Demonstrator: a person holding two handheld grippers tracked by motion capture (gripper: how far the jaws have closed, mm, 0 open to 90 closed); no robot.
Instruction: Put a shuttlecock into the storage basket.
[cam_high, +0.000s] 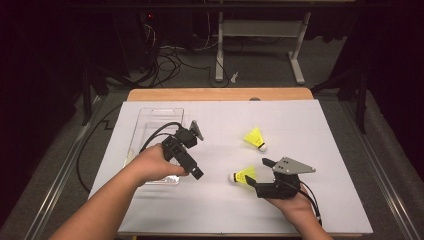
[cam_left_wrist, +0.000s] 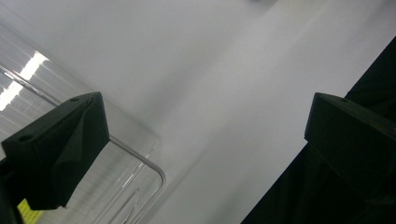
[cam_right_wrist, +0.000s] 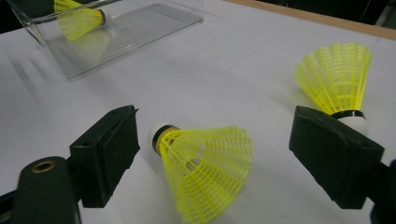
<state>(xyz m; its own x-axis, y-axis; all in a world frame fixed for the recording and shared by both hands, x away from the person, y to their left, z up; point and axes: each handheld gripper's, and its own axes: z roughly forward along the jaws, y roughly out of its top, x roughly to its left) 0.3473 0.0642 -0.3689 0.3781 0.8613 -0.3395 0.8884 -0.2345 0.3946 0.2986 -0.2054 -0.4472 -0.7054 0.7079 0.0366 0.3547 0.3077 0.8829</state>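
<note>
Shuttlecocks: one (cam_right_wrist: 79, 19) already lies in the clear tray (cam_high: 155, 125). A second (cam_right_wrist: 205, 170) lies on the table (cam_high: 300, 120) between the right tool's (cam_high: 261, 175) apart jaws, ungripped; a third (cam_high: 255, 137) waits nearby. The left tool (cam_high: 192, 167) stands open, empty.

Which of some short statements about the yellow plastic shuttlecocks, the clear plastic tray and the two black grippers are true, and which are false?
1. The right gripper has its jaws on either side of a lying yellow plastic shuttlecock. True.
2. Its pads press on it. False: gaps remain.
3. The clear plastic tray holds a shuttlecock. True.
4. The left gripper holds a shuttlecock. False: its jaws are open with nothing between them.
5. The far shuttlecock lies in the tray. False: it lies on the white sheet.
</note>
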